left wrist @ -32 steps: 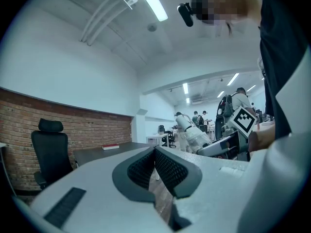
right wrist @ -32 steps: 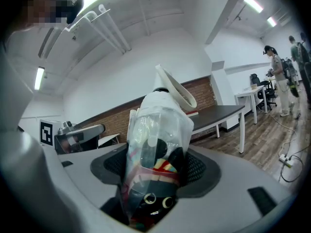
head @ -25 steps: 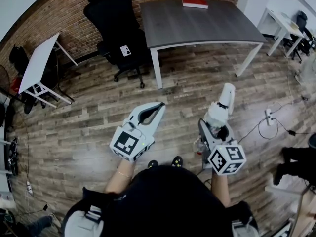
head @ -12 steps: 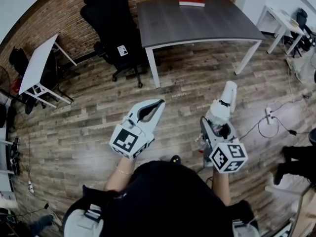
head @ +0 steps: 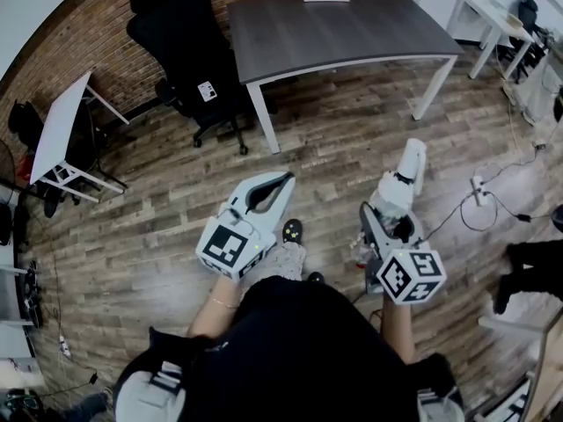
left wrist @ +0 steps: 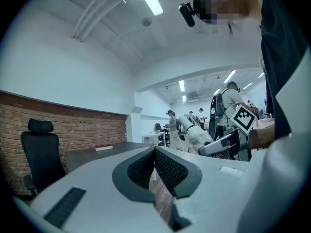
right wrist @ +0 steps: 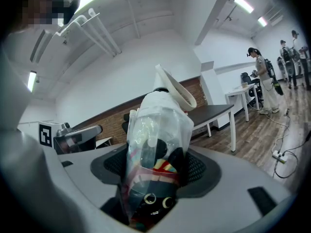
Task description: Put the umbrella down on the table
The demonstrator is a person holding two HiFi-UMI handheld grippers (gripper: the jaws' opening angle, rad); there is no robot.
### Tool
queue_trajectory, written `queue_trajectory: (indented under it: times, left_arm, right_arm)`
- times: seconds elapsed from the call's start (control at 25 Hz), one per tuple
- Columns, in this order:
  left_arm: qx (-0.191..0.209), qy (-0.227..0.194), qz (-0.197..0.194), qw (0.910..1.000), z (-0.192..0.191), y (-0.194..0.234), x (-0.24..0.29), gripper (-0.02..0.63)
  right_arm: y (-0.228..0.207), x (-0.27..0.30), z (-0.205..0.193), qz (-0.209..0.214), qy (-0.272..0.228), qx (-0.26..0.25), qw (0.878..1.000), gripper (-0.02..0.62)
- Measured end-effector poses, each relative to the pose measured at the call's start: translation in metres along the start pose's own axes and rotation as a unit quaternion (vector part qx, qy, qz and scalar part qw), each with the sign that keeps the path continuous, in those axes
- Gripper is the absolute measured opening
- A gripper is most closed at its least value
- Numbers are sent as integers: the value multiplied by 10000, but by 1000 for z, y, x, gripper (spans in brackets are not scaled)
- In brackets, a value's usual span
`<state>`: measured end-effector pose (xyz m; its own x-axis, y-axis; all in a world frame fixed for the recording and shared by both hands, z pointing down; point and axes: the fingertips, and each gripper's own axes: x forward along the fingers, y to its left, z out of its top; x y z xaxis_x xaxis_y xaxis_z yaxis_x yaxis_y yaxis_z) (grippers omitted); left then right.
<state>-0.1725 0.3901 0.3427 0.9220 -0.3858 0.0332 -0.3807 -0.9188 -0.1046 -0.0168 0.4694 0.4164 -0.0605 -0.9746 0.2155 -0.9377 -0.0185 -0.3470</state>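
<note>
Plastic-sleeved umbrella tight in the right claw — left claw tip to tip, nothing inside

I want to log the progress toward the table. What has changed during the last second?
One shoe has swung forward between the grippers, and the table has slid up and left in the head view, so the person is stepping. Unchanged: the right gripper stays shut on the umbrella, and the left gripper stays shut and empty.
</note>
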Motion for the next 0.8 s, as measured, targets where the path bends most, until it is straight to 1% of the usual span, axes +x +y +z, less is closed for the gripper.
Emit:
queue_trajectory:
  times: [0.16, 0.32, 0.4, 0.6, 0.8]
  left_arm:
    - [-118, 121, -167, 9997, -7, 7, 18, 2]
    - [-66, -24, -406, 9992, -2, 17, 46, 2]
    - [-112, -17, -490, 9987, -3, 23, 58, 2]
    - [-119, -101, -636, 9979, -5, 41, 92, 2]
    - [-189, -150, -798, 9965, -11, 68, 118, 2]
  right_arm:
    - [-13, 4, 8, -233, -78, 5, 9997, 290]
    - [-26, 12, 23, -473, -165, -28, 9987, 290]
    - [-33, 19, 26, -563, -159, -66, 9983, 290]
    - [-52, 43, 34, -711, -157, -57, 9973, 290]
    - [-61, 70, 48, -854, -109, -48, 9963, 290]
